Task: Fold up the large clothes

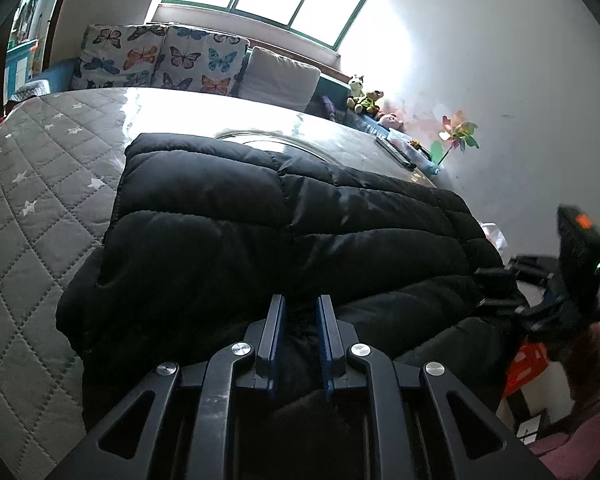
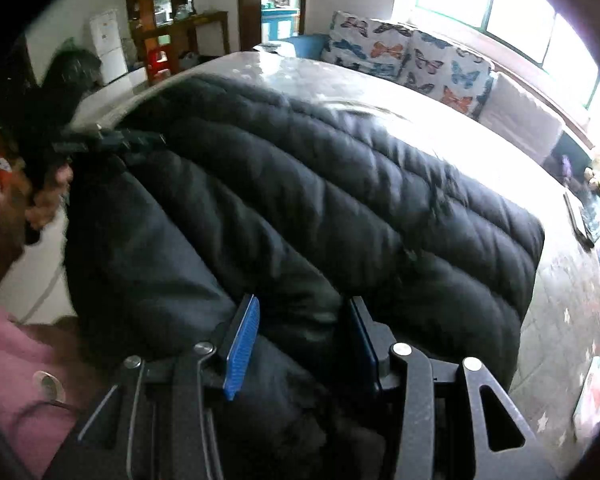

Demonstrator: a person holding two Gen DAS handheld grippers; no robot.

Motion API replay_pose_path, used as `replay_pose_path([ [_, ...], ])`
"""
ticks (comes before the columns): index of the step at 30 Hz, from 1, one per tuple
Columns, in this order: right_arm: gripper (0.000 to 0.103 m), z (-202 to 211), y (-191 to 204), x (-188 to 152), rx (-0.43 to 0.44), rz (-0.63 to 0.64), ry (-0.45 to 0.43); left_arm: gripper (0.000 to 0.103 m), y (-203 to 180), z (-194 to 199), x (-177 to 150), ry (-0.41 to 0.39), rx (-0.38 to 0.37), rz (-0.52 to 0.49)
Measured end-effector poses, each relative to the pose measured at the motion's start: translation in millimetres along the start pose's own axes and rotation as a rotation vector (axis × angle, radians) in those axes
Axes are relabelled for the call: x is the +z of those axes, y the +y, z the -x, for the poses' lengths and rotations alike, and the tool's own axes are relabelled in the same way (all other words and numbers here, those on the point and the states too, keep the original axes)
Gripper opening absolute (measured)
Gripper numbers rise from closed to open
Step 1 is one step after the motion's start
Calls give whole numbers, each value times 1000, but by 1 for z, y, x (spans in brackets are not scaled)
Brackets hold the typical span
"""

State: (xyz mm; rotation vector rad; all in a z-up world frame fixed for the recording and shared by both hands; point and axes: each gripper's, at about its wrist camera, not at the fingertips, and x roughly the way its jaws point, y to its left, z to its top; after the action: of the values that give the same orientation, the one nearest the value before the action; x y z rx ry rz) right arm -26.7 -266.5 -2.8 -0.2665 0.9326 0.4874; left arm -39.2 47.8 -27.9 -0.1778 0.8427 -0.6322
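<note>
A black puffer jacket [image 1: 280, 216] lies folded over on a table with a grey quilted star cover [image 1: 40, 184], its near edge lifted towards me. My left gripper [image 1: 300, 300] is shut on a thin pinch of that near edge. In the right wrist view the same jacket [image 2: 320, 180] fills the middle. My right gripper [image 2: 303, 300] is closed on a thick bulging fold of it, blue pads against the fabric. Each gripper shows in the other's view, both at the jacket's edge: the right gripper [image 1: 492, 288] and the left gripper [image 2: 100, 140].
A sofa with butterfly cushions [image 1: 160, 60] runs under the window behind the table. Plush toys [image 1: 366, 98] and a pinwheel [image 1: 458, 132] sit at the far right. A dark flat object [image 2: 578, 216] lies on the table [image 2: 560, 320]. A pink sleeve [image 2: 8, 360] is near.
</note>
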Motion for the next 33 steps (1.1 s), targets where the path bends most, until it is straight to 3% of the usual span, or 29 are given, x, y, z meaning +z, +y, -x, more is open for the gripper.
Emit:
replay_pose_path([
  [5,50,1,25,36,37,57,-68,19,-3,1,-3,-9,10,0],
  [8,50,-32,42,39,92,67,-5,19,-3,1,-1,1,-1,26],
  [9,50,-48,49,35,72,78,34,19,-1,2,-1,5,-14,41],
  [13,53,-62,61,23,9,143,14,19,-1,3,3,25,-9,68],
  [19,53,-40,37,31,67,84,31,19,-13,13,7,36,68,43],
  [28,53,2,-27,22,-108,-66,-7,19,-31,24,8,41,167,-16],
  [33,53,-10,-42,8,-101,-144,49,19,-24,21,3,61,171,-15],
])
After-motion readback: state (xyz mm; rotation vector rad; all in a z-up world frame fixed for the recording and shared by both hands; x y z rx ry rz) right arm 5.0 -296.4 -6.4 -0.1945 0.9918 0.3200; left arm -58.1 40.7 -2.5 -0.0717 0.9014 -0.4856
